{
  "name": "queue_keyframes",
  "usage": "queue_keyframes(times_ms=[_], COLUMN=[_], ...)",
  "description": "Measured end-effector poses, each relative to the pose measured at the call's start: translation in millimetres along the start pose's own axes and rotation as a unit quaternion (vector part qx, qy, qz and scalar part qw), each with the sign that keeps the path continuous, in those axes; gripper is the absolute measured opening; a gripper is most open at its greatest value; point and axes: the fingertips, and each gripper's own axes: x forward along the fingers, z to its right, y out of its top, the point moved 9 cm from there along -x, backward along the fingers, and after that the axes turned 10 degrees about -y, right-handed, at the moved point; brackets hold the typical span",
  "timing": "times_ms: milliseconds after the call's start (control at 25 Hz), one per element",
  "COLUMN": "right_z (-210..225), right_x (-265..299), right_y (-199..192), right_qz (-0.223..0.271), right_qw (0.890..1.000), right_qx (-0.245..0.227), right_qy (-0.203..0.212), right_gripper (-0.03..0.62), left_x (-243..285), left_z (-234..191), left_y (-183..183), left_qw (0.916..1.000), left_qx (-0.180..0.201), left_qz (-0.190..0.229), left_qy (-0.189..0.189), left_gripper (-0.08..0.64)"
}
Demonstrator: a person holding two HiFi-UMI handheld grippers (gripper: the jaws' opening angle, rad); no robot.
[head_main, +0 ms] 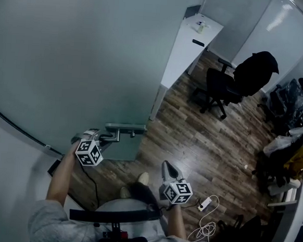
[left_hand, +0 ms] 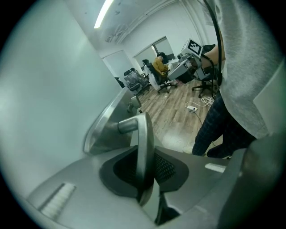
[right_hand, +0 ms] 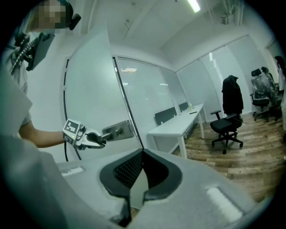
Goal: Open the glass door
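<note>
From the head view, the glass door (head_main: 84, 50) fills the upper left, its free edge coming down toward the wooden floor (head_main: 202, 143) near the end of a white tabletop (head_main: 183, 47). The door handle (head_main: 120, 133) lies level, its long axis running along the door face from its plate toward me. My left gripper (head_main: 104, 137) is at the handle's free end. My right gripper (head_main: 169, 169) hangs apart from it, over the floor. On the tabletop's far end sit a small bottle (head_main: 200, 27) and a flat dark item (head_main: 198, 42); I cannot tell what is in the bottle.

In the left gripper view, the door handle (left_hand: 144, 143) runs straight up between my fingers (left_hand: 167, 167), which are clamped on it from both sides. Its round neck goes left into the metal plate (left_hand: 105, 129) on the glass.

In the right gripper view, my fingers (right_hand: 127, 170) are pressed together at the tips with nothing between them. Beyond them the left gripper (right_hand: 96, 138) grips the level handle beside its plate (right_hand: 118, 130).
</note>
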Motion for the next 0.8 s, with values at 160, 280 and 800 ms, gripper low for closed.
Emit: queue_keyframes(times_ms=[160, 280, 800], right_z=[-3, -3, 18], right_x=[-10, -17, -48], right_y=[-2, -2, -10], right_qz=[0.003, 0.004, 0.002], right_qw=[1.0, 1.0, 1.0], right_qx=[-0.002, -0.001, 0.002], right_qy=[-0.002, -0.004, -0.002], right_gripper=[0.002, 0.002, 0.002], left_x=[-4, -9, -27], left_z=[14, 24, 64], left_y=[2, 3, 7], left_qw=[1.0, 0.9999, 0.9991], left_qx=[0.006, 0.013, 0.018], left_qz=[0.001, -0.002, -0.029], left_qy=[-0.002, -0.007, -0.024], left_gripper=[0.062, 0.061, 0.067])
